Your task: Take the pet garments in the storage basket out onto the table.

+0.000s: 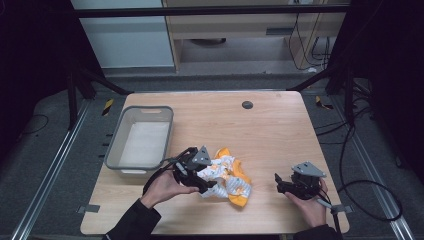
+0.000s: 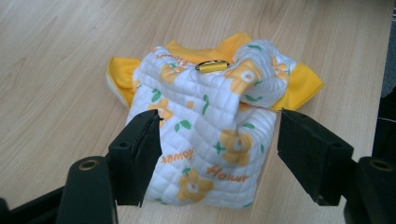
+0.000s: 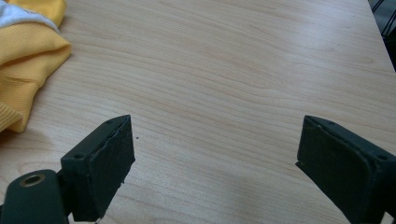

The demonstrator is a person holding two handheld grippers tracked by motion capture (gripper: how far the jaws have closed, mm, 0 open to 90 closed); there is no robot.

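Observation:
A small quilted garment, white with orange flowers and yellow knit trim, lies crumpled on the wooden table near its front middle. A metal ring sits on its top. My left gripper is open, its two jaws standing on either side of the garment's near part without closing on it. My right gripper rests open over bare table to the right of the garment, nothing between its jaws. The garment's yellow cuff shows at the upper left of the right gripper view.
A grey plastic bin stands at the table's left side, just behind my left hand. A small dark round disc lies near the table's far edge. Cables trail over the floor at the right.

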